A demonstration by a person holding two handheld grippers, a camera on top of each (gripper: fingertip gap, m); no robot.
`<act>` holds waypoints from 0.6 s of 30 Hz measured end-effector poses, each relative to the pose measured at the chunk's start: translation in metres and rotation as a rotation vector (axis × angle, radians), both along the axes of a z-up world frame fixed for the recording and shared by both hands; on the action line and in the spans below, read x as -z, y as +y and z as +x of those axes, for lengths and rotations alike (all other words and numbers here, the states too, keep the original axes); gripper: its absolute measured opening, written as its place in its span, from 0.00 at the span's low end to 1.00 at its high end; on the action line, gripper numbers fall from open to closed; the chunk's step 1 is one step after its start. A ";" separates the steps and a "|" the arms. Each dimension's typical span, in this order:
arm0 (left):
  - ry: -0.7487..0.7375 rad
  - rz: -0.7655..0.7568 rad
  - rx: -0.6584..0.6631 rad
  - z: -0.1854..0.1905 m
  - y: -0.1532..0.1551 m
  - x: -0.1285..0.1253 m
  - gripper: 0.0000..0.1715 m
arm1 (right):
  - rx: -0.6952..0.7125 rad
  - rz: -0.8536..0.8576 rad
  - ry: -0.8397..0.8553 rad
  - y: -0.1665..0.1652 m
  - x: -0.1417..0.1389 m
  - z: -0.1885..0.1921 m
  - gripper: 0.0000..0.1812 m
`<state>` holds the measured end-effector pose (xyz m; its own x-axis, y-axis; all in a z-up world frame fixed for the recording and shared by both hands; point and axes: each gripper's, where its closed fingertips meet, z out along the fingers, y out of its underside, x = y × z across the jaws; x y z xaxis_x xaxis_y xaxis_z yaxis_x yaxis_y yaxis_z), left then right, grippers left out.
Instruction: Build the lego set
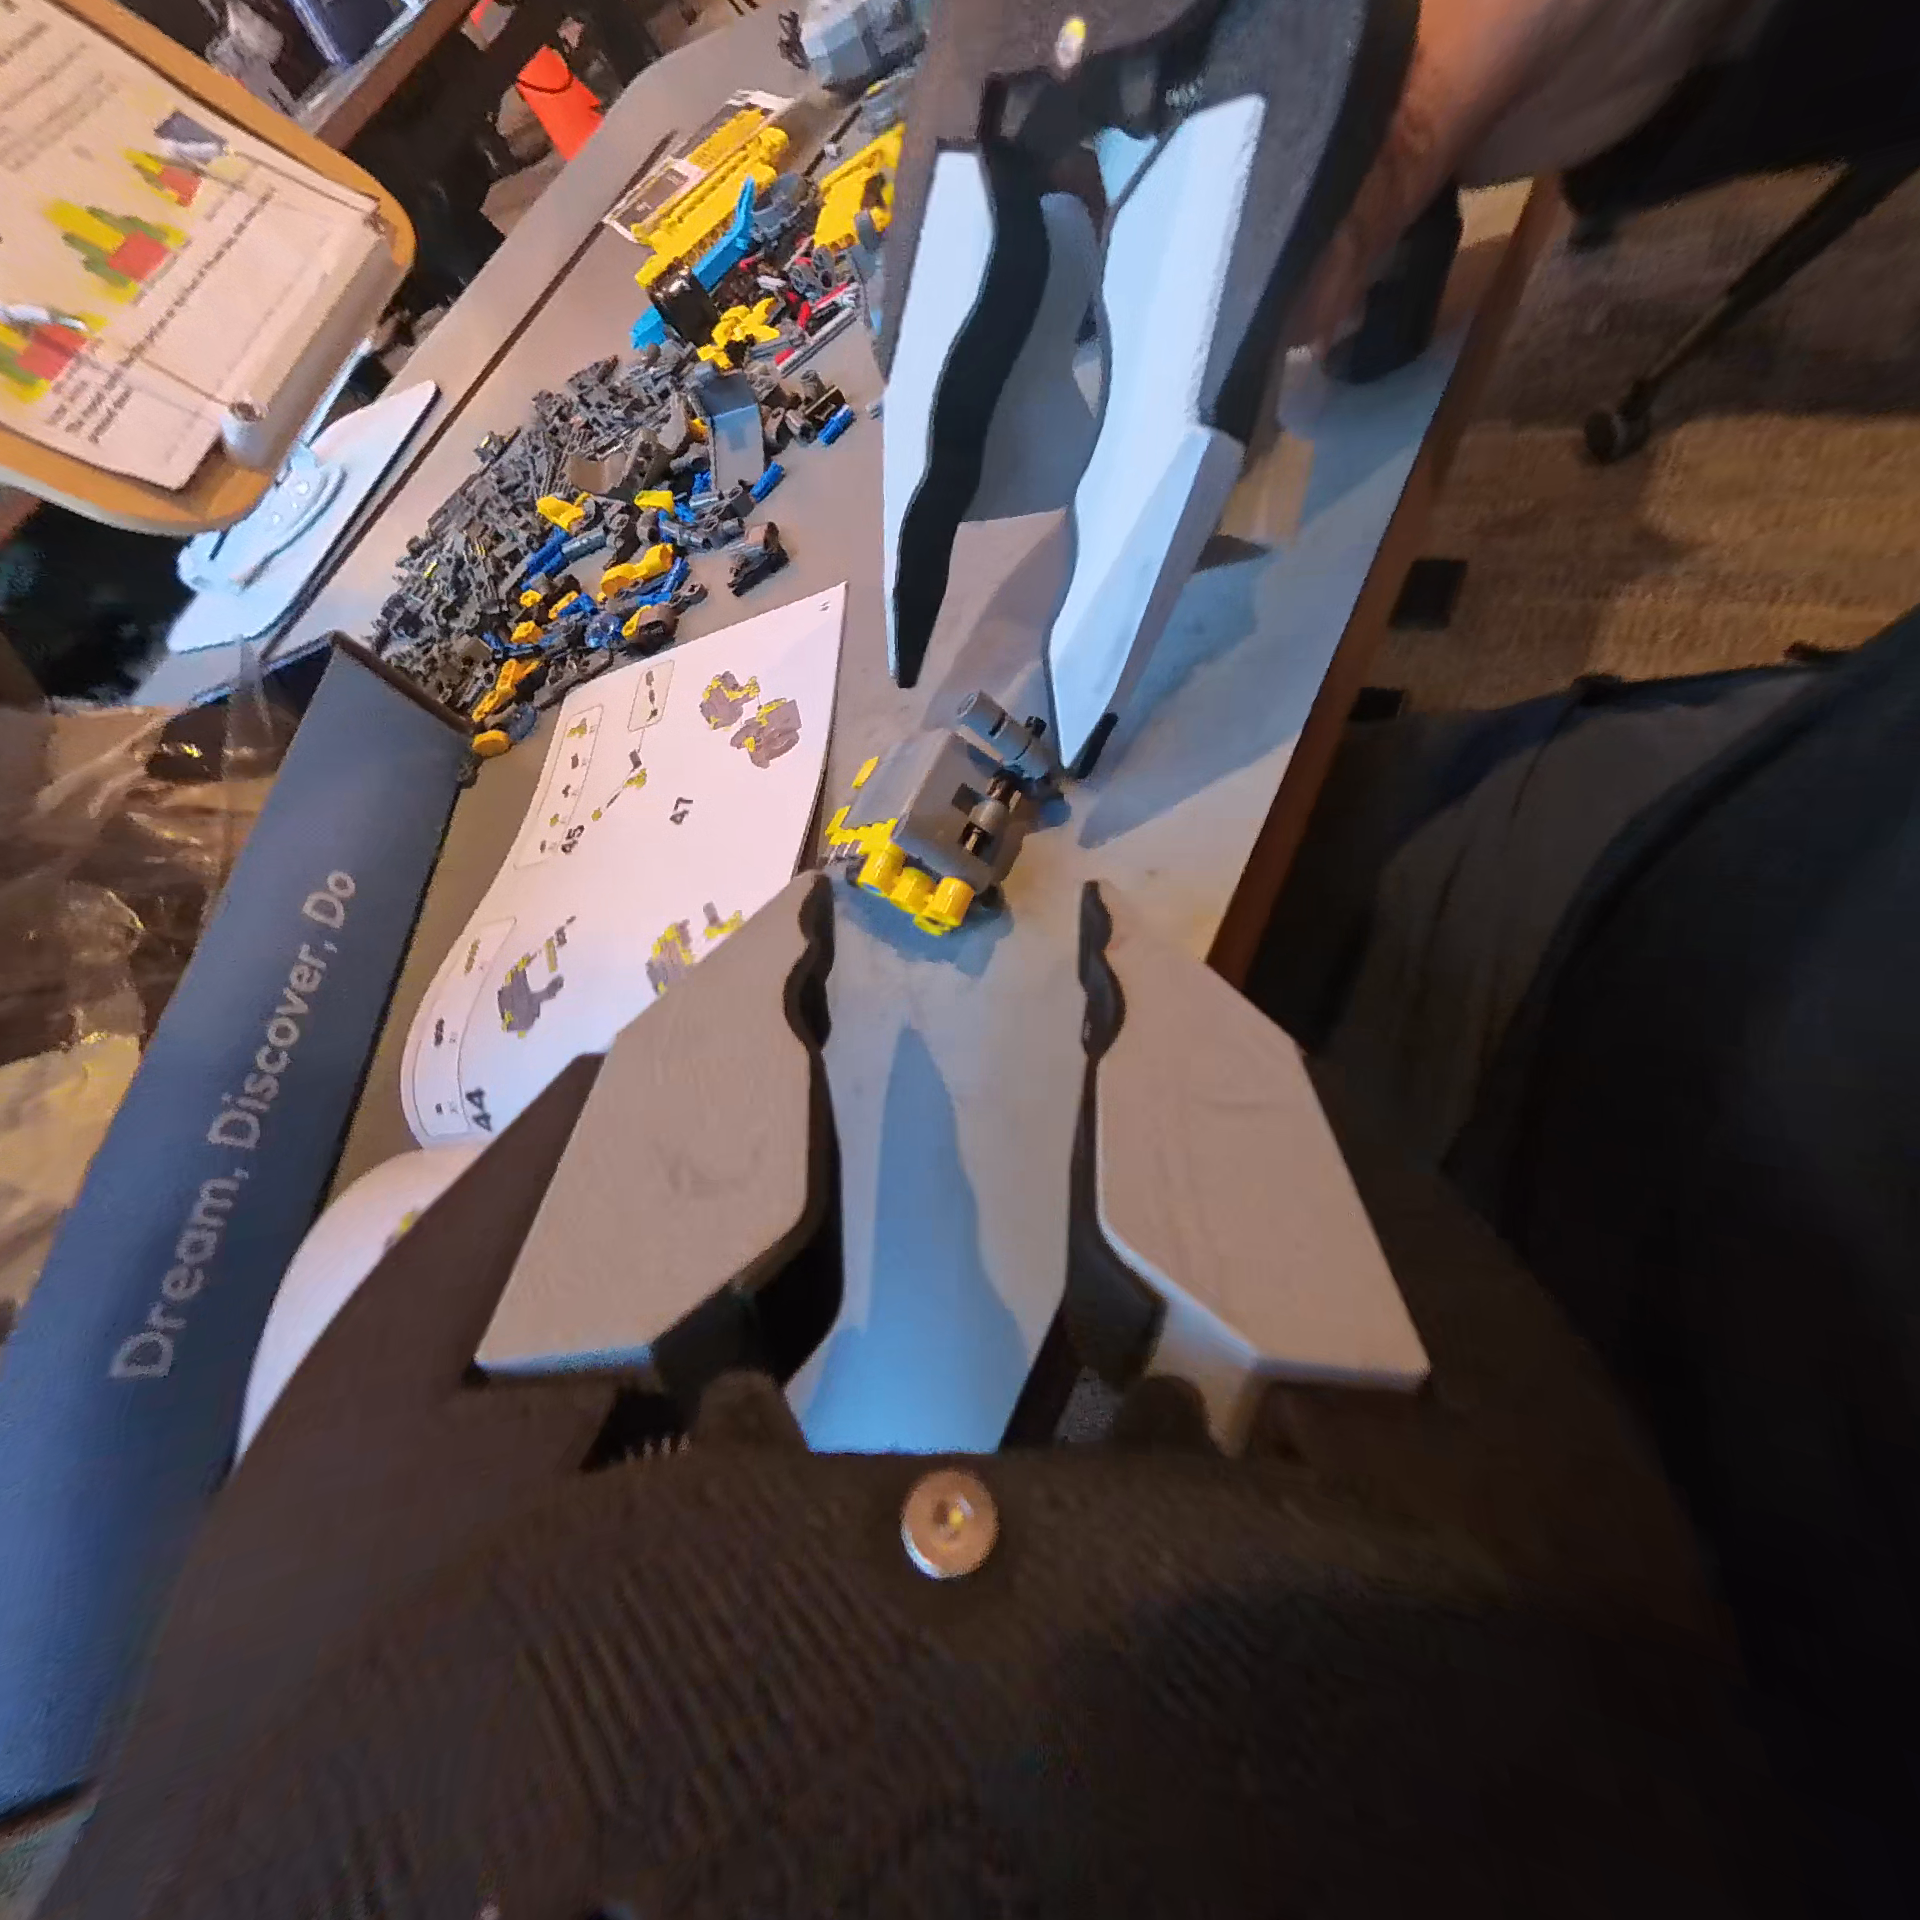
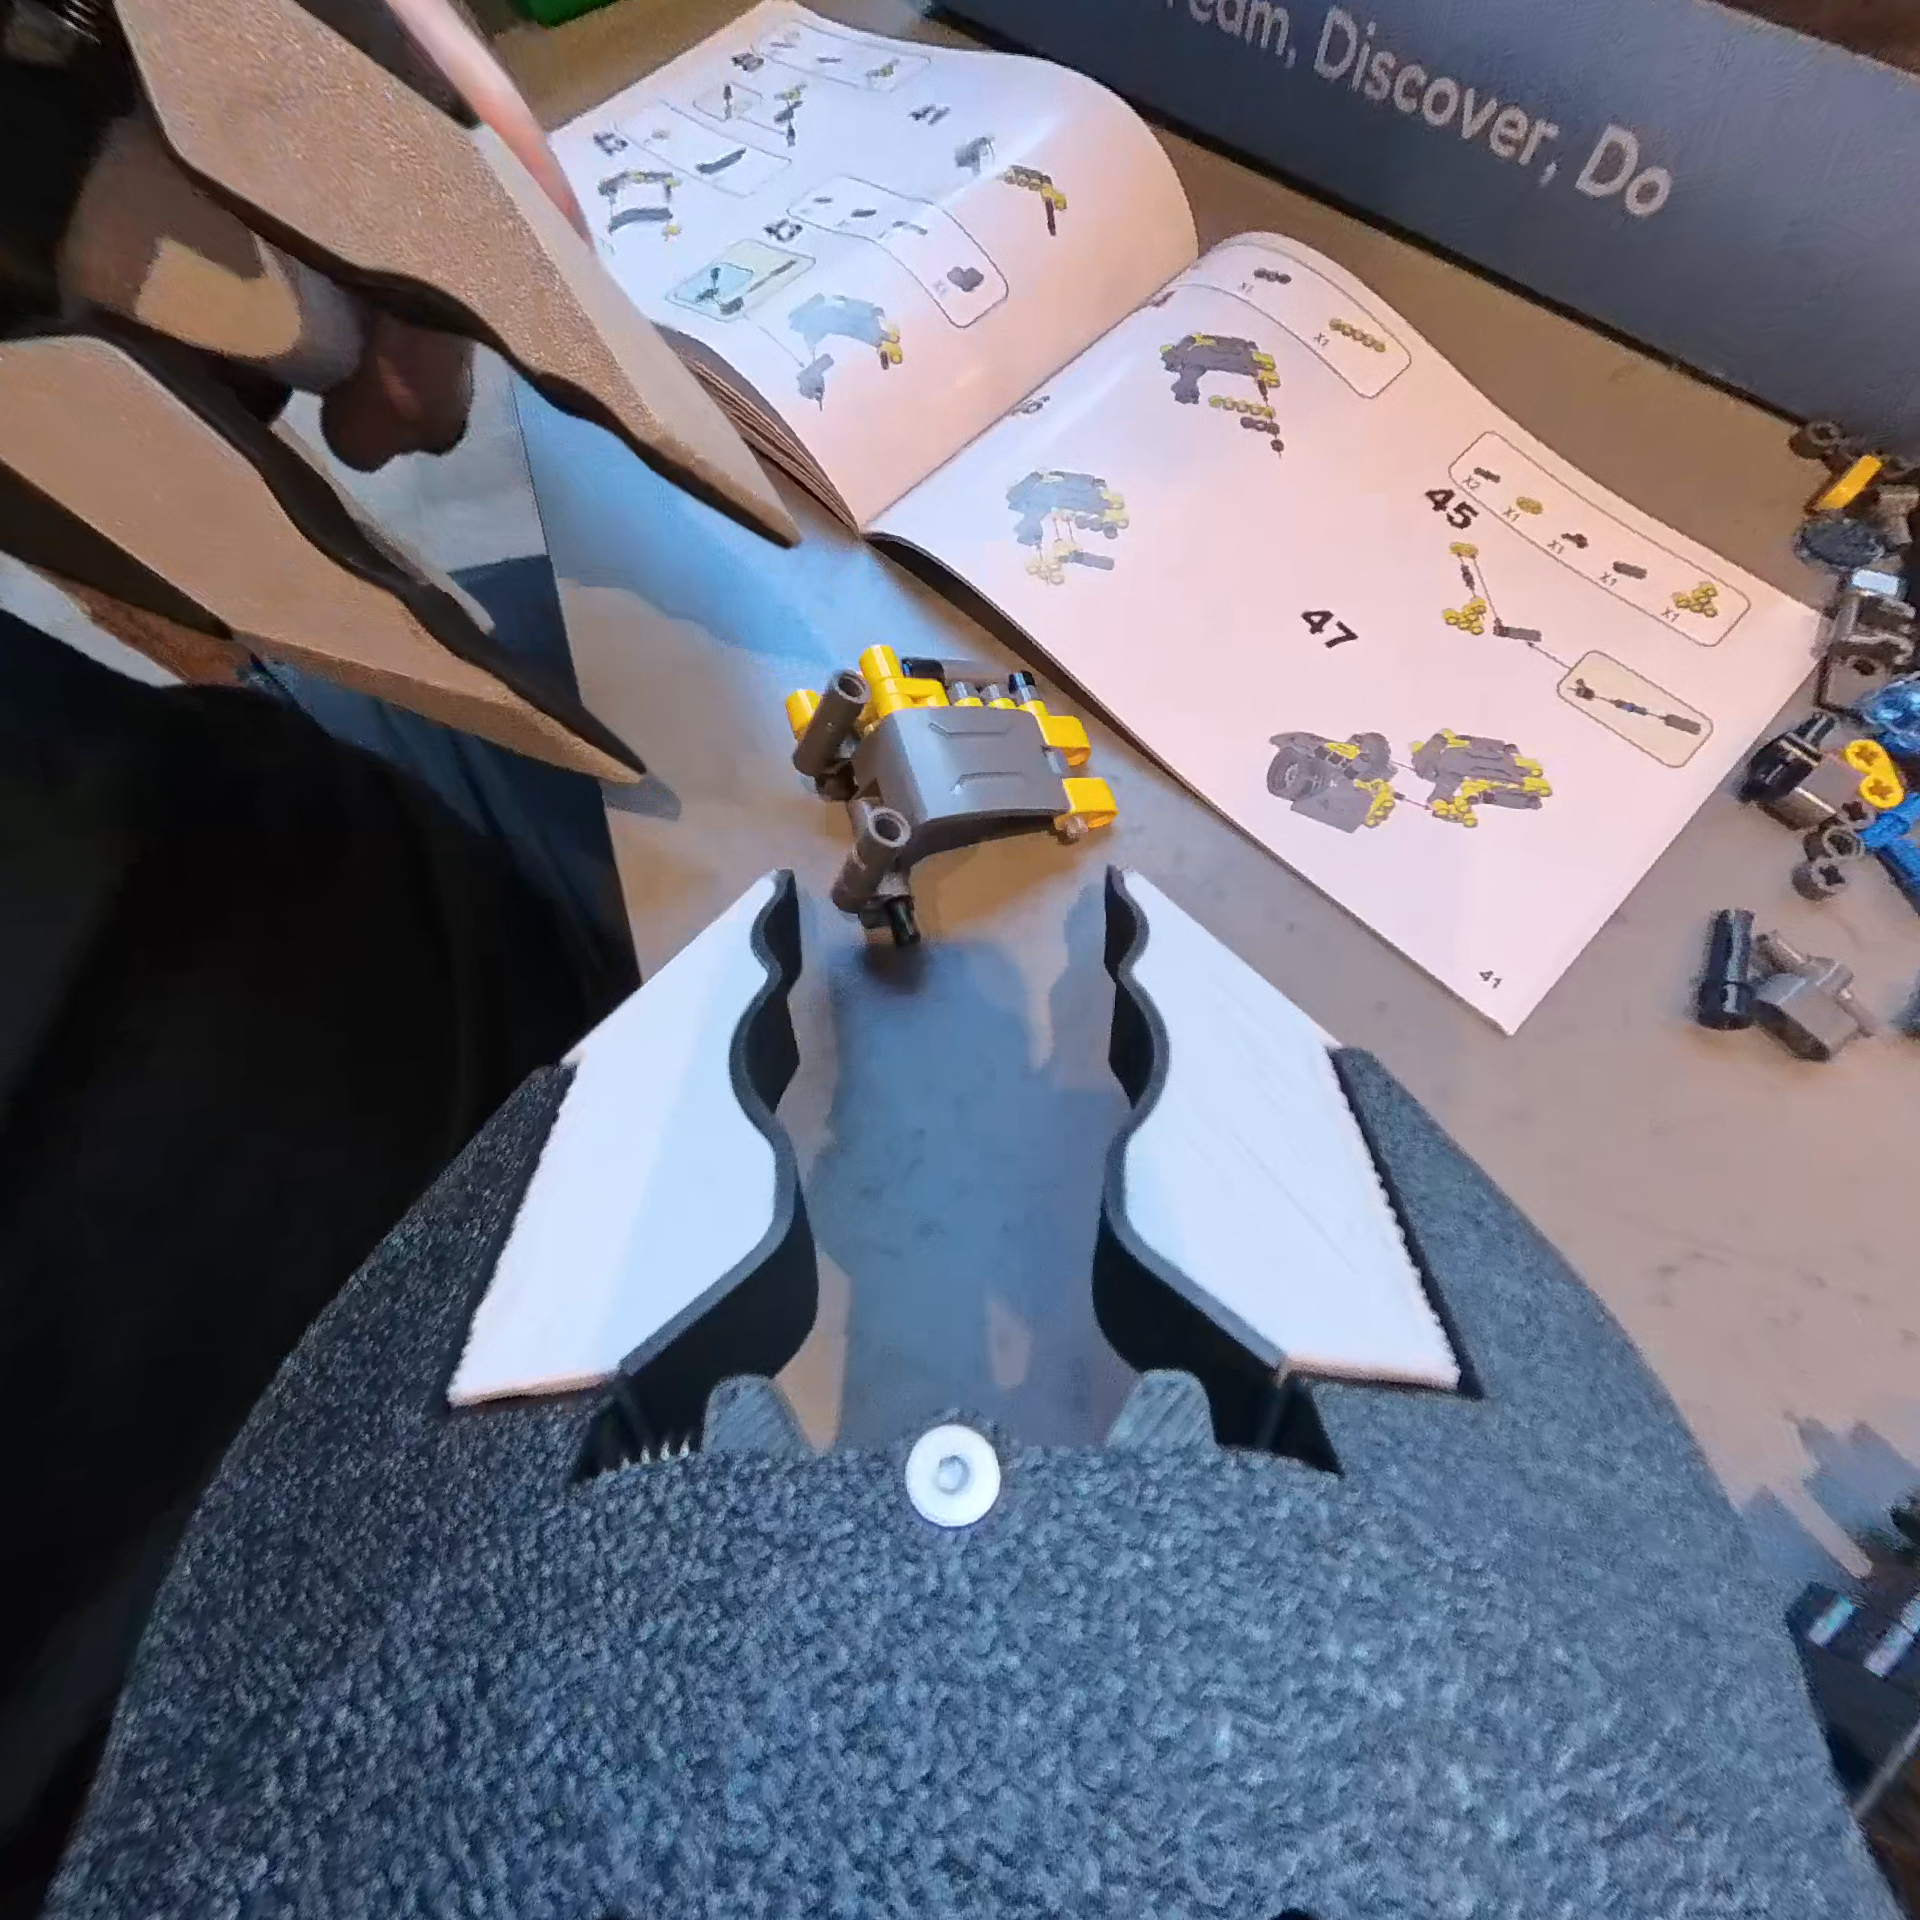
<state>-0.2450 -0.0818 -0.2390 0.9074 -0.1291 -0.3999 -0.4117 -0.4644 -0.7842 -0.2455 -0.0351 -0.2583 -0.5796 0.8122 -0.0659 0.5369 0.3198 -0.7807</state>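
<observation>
Held the left gripper open, with nothing between the fingers and the tips just short of the yellow end of a small grey-and-yellow assembly. Held the right gripper open as well and equally empty, pointed at the same piece from the opposite side, its tips just beside a dark pin sticking out of the grey end. Could not tell from either view whether any fingertip touched the piece.

Found the assembly lying alone on the grey table, near the front edge and just beside the open instruction booklet. Beyond the booklet, saw a heap of loose parts and a long dark panel.

Judged the assembly light, hard plastic, smooth and somewhat slippery, stiff in each part but only pressed together at the joints. Judged the curved grey shell the broadest and firmest place to take hold, squeezed across its flat sides. Judged the thin pins and the grey tubes poor holds, likely to twist, pull out or slip. Judged a hard pinch likely to pop a joint or skid the piece over the table.
</observation>
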 end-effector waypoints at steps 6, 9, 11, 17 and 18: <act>-0.147 0.091 -0.075 -0.003 -0.010 -0.007 0.29 | 0.018 -0.001 0.048 -0.002 -0.004 -0.003 0.32; -0.188 0.142 -0.108 -0.008 -0.014 -0.011 0.29 | 0.025 -0.010 0.066 -0.001 -0.006 -0.004 0.32; -0.211 0.175 -0.115 -0.008 -0.015 -0.015 0.29 | 0.023 -0.020 0.079 -0.001 -0.009 -0.004 0.32; -0.265 0.224 -0.099 -0.004 -0.014 -0.017 0.29 | 0.007 -0.040 0.080 -0.003 -0.010 -0.004 0.30; -0.274 0.215 -0.097 -0.004 -0.014 -0.014 0.29 | 0.006 -0.039 0.077 -0.003 -0.009 -0.004 0.30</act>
<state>-0.2486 -0.0961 -0.2250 0.9886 0.0231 -0.1486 -0.1347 -0.3031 -0.9434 -0.2491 -0.0383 -0.2488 -0.5795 0.8132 -0.0526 0.4765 0.2858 -0.8314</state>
